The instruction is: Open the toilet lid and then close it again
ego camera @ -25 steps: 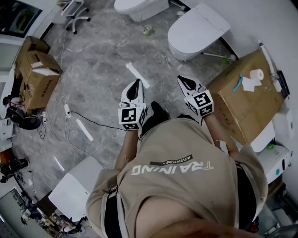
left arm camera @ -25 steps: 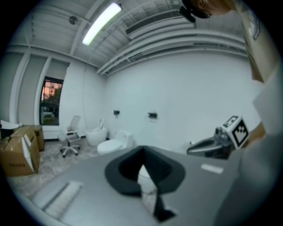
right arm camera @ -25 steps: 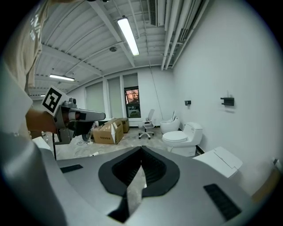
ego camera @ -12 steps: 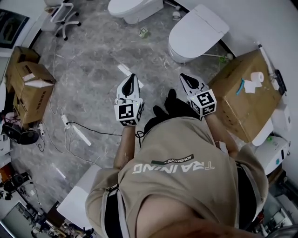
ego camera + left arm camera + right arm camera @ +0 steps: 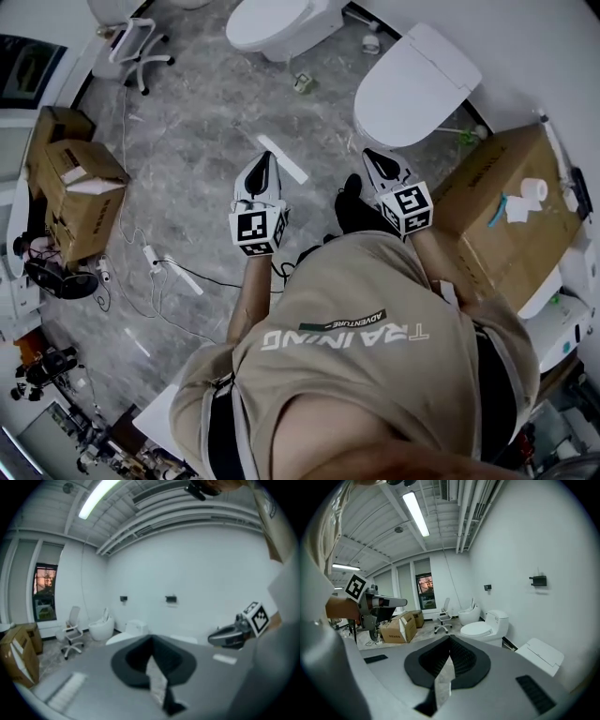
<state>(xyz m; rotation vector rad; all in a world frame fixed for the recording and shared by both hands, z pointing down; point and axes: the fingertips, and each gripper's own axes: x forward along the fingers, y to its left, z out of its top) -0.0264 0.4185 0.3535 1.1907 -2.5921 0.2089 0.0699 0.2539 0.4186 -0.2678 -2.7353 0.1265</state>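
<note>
Head view: approach step, lid not yet touched. Toilet lid (image 5: 417, 84) is down. Right gripper (image 5: 377, 157) near toilet's front rim, left gripper (image 5: 268, 165) well left of toilet.

Left gripper view: jaws together at tips, nothing between.

Right gripper view: jaws together, empty; lid low right, flat.

Next, I judge: reach right tip to lid's front edge, hook under, lift.

L tongs (image 5: 268, 162) & R tongs (image 5: 373, 156): both closed, empty, held out front, level.
</note>
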